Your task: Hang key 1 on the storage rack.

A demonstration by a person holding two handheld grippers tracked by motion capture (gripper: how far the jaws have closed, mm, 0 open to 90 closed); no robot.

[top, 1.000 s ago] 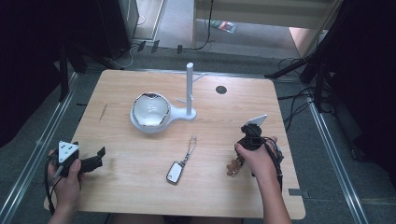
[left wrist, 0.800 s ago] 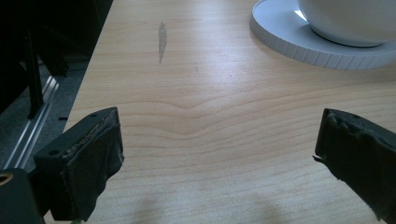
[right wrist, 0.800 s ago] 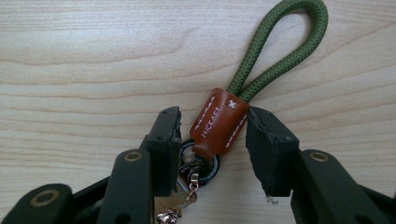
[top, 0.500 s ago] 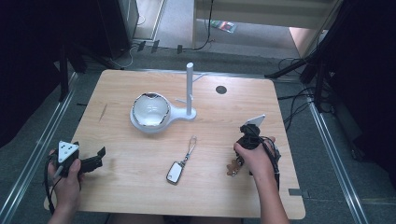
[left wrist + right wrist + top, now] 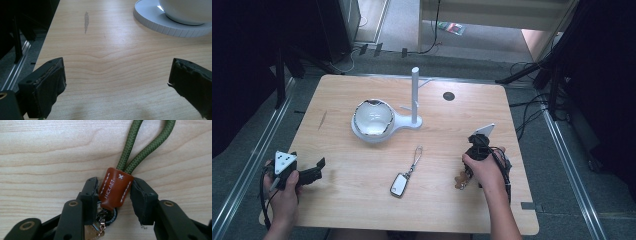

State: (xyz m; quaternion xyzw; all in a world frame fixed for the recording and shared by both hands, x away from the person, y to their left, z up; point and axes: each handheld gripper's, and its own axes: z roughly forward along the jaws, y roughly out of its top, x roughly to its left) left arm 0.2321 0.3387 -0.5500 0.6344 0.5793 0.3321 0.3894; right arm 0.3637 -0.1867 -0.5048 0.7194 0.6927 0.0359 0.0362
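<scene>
Right gripper (image 5: 113, 192) around leather-tabbed keychain (image 5: 115, 190)

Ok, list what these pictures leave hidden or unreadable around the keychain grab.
- High view: right gripper jaws, covered by the hand.
- Right gripper view: green cord loop end, cut by the top edge; keys under the leather tab, hidden by jaws.
- High view: key fob markings, too small.

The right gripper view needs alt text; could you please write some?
A brown leather tab joining a green cord loop sits between the closing jaws of the right hand-held gripper, over a wooden table. Metal key-ring hardware hangs below the tab.
</scene>
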